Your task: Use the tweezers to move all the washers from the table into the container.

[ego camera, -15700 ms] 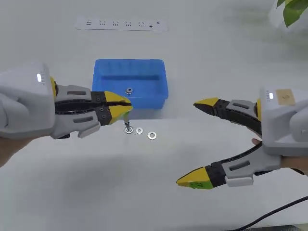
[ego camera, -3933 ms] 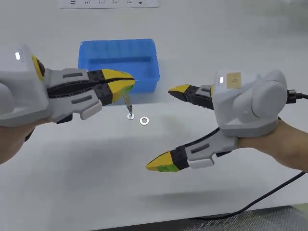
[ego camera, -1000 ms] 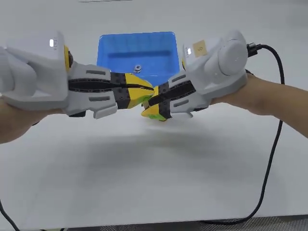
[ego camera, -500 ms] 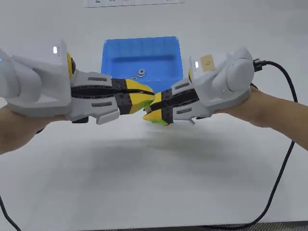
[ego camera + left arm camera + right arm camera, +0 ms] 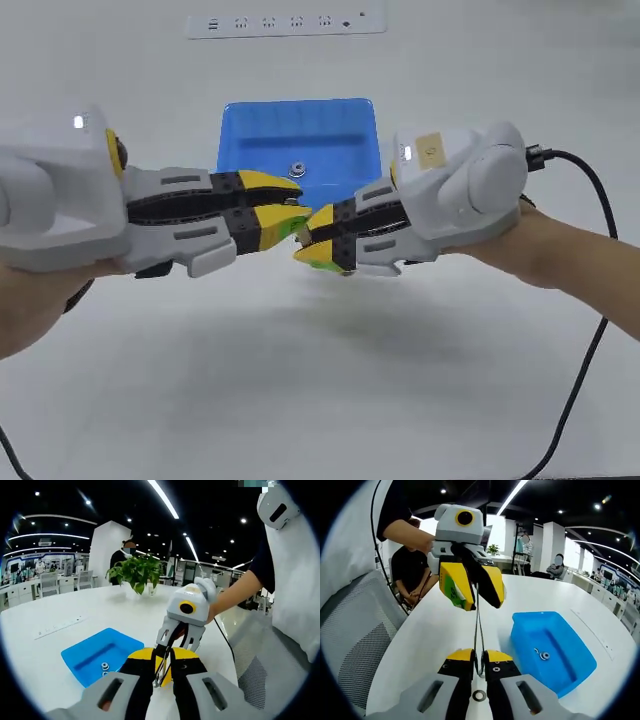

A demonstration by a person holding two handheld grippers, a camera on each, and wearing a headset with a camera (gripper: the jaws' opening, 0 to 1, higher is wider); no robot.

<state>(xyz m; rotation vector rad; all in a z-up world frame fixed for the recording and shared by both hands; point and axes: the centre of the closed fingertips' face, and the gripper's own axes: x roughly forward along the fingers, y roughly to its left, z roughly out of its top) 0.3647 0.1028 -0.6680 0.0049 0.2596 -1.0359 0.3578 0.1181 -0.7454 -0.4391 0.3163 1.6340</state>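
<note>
The left gripper (image 5: pixel 298 222) comes in from the left and the right gripper (image 5: pixel 308 238) from the right, and they meet tip to tip in front of the blue container (image 5: pixel 298 125). Thin metal tweezers (image 5: pixel 478 625) run between the two pairs of jaws. In the right gripper view my right gripper (image 5: pixel 479 656) is shut on the tweezers' lower end, and the left gripper (image 5: pixel 472 587) holds their upper end. The left gripper (image 5: pixel 163 656) is likewise shut on the tweezers (image 5: pixel 161 672). A washer (image 5: pixel 296 170) lies inside the container. One washer (image 5: pixel 479 695) lies on the table under the right jaws.
A white power strip (image 5: pixel 285 23) lies at the table's far edge behind the container. A black cable (image 5: pixel 590 330) trails from the right gripper toward the near right. A potted plant (image 5: pixel 137 575) stands farther along the table. A mesh chair (image 5: pixel 350 650) stands beside the table.
The right gripper, open and apart 3.9 s ago, has come to the left gripper's tips and shut on the tweezers. Over the last second both stay joined.
</note>
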